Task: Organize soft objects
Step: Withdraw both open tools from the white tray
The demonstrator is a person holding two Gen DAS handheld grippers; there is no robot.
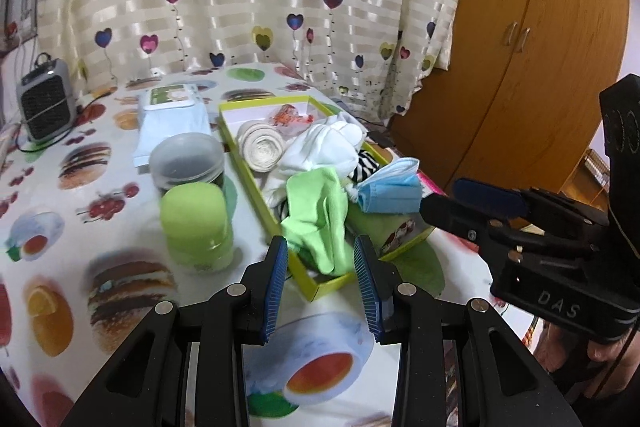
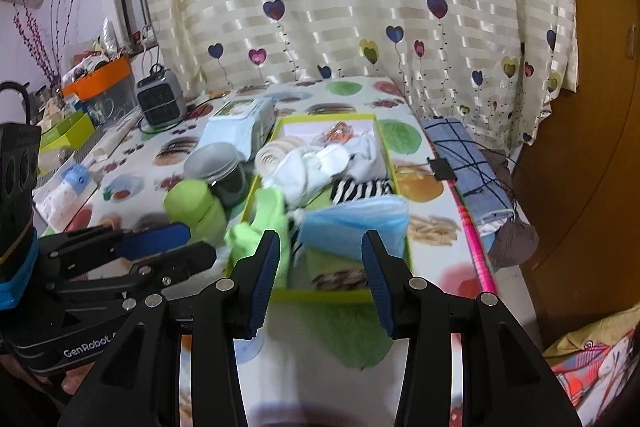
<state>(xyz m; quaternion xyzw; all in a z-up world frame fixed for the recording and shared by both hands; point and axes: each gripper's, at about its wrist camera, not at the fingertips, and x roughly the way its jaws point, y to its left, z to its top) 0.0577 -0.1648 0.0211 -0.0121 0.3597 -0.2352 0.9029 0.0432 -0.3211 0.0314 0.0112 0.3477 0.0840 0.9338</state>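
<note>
**Left wrist view and right wrist view: soft pieces in the tray, both tools empty**

Left wrist view: the left gripper has its jaws apart and nothing is between the pads. Just ahead of its fingertips stands the yellow-green tray, and the green cloth hangs over the tray's near corner, straight in front of the jaws. Beyond it and a little to the right lies the blue face mask, and farther ahead the white cloth and the rolled beige bandage. The right gripper enters from the right side, near the mask; from this side I cannot tell how its jaws stand.

I judge all these pieces light, limp and not fragile. The green cloth will fold and slide, so it is better to pinch a thick bunched fold than a thin edge. The mask is best taken at its pleated middle.

Right wrist view: the right gripper is also apart and empty. The mask lies just ahead between its jaws' lines, and the green cloth is ahead to the left. The left gripper reaches in from the left.
</note>
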